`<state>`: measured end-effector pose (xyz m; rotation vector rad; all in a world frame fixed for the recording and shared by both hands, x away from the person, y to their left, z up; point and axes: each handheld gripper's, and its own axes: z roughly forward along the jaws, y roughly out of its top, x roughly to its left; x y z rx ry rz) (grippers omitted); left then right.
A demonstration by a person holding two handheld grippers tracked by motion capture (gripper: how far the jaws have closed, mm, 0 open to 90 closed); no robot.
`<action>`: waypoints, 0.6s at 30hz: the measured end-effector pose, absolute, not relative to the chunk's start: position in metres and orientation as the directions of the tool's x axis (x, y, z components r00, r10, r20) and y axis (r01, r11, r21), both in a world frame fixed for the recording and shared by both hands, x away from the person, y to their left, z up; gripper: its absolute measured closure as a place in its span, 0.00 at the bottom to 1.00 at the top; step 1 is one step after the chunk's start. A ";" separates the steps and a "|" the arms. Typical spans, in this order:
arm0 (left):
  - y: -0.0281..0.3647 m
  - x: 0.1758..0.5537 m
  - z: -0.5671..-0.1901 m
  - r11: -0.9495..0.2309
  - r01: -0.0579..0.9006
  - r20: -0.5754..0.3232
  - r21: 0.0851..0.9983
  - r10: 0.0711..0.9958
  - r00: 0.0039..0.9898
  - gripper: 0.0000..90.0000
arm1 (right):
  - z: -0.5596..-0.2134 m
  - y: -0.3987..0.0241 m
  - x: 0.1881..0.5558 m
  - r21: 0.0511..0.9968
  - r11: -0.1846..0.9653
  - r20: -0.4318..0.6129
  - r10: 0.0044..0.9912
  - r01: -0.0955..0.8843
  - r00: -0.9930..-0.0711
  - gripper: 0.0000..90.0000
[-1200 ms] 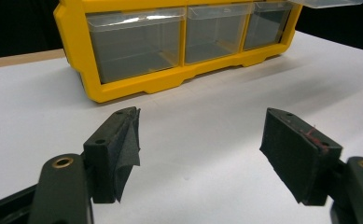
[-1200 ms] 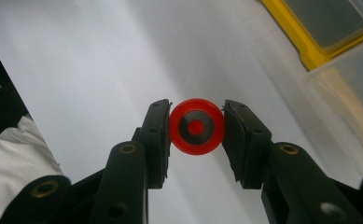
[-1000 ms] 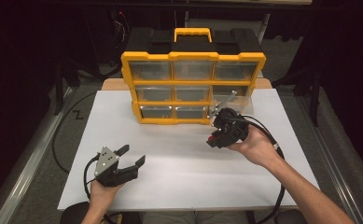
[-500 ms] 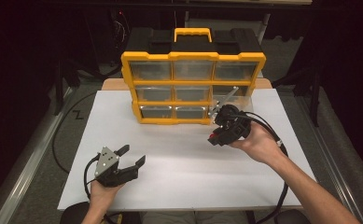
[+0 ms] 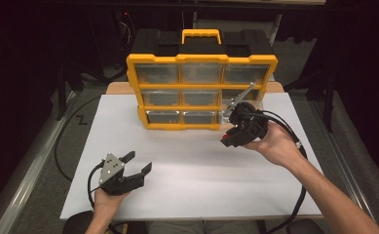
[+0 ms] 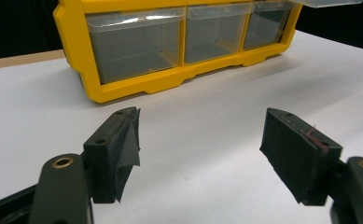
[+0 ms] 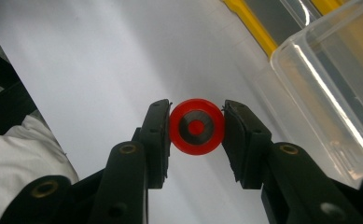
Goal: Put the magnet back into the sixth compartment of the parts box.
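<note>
While gaping empty, left tool (image 6: 200, 154) — right tool (image 7: 197, 140) clamped around one red disc (image 7: 197, 127) — one yellow organizer (image 5: 201, 92).

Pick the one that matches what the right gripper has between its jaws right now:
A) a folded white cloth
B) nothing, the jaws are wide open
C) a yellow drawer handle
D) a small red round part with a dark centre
D: in the right gripper view, the right gripper has both black jaws pressed against the sides of a small red round part with a dark centre.
</note>
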<state>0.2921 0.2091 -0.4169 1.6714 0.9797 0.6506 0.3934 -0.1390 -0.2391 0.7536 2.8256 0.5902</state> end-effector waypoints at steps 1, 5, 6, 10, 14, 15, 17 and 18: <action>0.209 0.292 -0.417 -0.121 0.287 -0.048 0.950 0.854 0.518 0.31 | -0.237 -0.140 0.394 0.418 0.790 -0.047 0.511 0.448 -0.858 0.72; 0.209 0.292 -0.417 -0.121 0.288 -0.048 0.950 0.854 0.518 0.31 | -0.233 -0.142 0.396 0.419 0.787 -0.046 0.517 0.453 -0.855 0.72; 0.209 0.292 -0.417 -0.121 0.288 -0.048 0.950 0.854 0.518 0.31 | -0.232 -0.143 0.396 0.418 0.786 -0.047 0.519 0.455 -0.853 0.72; 0.209 0.292 -0.417 -0.122 0.287 -0.047 0.950 0.854 0.518 0.31 | -0.226 -0.144 0.398 0.421 0.780 -0.045 0.528 0.463 -0.848 0.72; 0.209 0.292 -0.417 -0.120 0.287 -0.049 0.950 0.854 0.518 0.31 | -0.222 -0.146 0.400 0.421 0.776 -0.046 0.536 0.470 -0.843 0.72; 0.209 0.292 -0.417 -0.120 0.287 -0.049 0.950 0.854 0.518 0.31 | -0.221 -0.146 0.401 0.421 0.776 -0.045 0.535 0.469 -0.844 0.72; 0.209 0.292 -0.417 -0.121 0.287 -0.048 0.950 0.854 0.519 0.31 | -0.219 -0.147 0.403 0.422 0.774 -0.046 0.539 0.473 -0.841 0.72; 0.209 0.292 -0.417 -0.121 0.286 -0.048 0.950 0.854 0.519 0.31 | -0.218 -0.148 0.405 0.424 0.769 -0.047 0.546 0.478 -0.837 0.72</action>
